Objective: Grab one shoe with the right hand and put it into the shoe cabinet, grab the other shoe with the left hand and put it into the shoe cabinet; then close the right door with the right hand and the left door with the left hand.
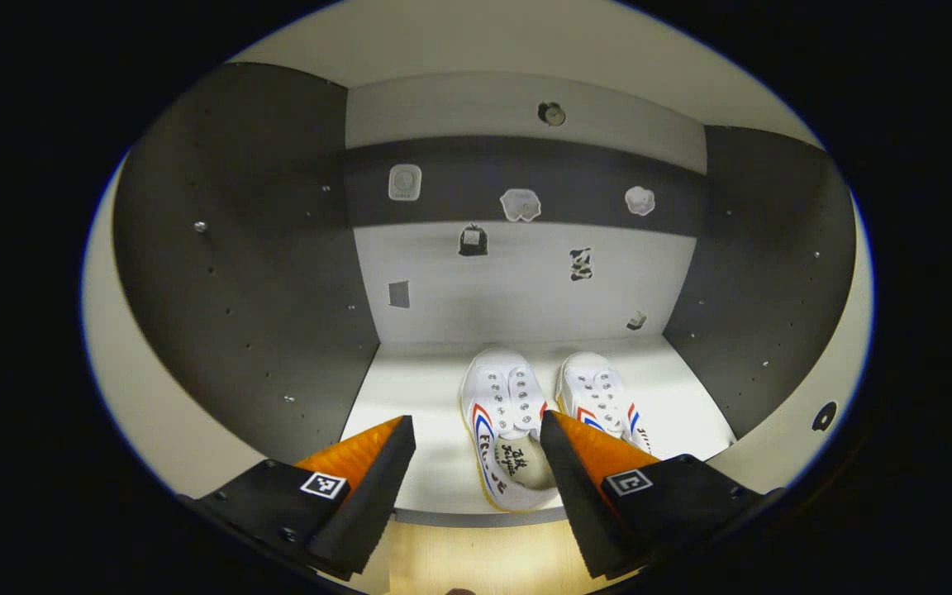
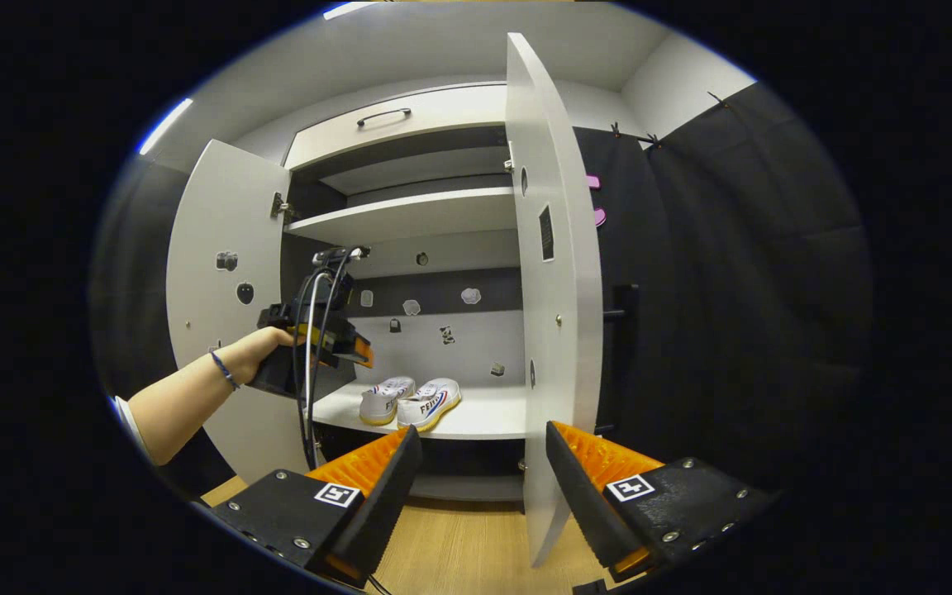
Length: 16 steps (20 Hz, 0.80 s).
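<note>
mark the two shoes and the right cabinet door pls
left shoe (image 1: 502, 430), left gripper view, on its laced upper.
right shoe (image 1: 600, 397), left gripper view, on its laced upper.
right cabinet door (image 2: 554, 330), right gripper view, on the inner face of the open panel.

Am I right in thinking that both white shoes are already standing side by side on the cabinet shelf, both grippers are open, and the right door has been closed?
Not quite: the right door is open, swung out edge-on in the right gripper view. The rest holds: both shoes stand side by side on the shelf, and the left gripper and right gripper are open.
</note>
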### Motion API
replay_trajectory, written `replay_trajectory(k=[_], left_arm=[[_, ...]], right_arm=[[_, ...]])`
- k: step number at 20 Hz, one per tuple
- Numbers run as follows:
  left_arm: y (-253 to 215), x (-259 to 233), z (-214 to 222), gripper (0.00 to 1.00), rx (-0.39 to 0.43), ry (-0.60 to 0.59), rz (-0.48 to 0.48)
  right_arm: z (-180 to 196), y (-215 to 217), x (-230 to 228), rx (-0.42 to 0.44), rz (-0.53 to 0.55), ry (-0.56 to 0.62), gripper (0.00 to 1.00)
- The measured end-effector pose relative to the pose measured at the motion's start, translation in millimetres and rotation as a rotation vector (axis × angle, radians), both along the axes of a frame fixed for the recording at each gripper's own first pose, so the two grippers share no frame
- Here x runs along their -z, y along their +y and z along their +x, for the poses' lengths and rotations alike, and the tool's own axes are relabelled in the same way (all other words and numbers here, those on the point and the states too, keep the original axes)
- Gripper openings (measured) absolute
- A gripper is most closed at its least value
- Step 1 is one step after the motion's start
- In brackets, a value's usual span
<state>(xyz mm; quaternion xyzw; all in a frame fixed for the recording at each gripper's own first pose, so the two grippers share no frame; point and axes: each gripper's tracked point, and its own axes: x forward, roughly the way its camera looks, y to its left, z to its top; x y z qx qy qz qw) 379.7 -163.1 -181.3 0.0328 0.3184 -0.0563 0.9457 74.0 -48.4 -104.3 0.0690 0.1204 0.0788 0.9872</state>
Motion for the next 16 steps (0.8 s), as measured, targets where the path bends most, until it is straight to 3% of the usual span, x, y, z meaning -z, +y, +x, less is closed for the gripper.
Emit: replay_trajectory(k=[5,9,16], left_arm=[[6.3,-70.2,-55.2,0.98,-0.03,-0.219,-0.002],[14.4,-115.1,-116.3,0.97,-0.042,-0.323,-0.042],[43.4,-145.1,-214.6,0.96,-0.108,-0.472,0.034]], right_arm=[[-12.5,-25.2,-11.1,-0.015,-0.005,0.003,0.93],[-12.0,-60.8,-20.9,0.021,-0.041,-0.02,0.92],[8.5,-129.7,-19.8,0.098,-0.051,-0.035,0.92]])
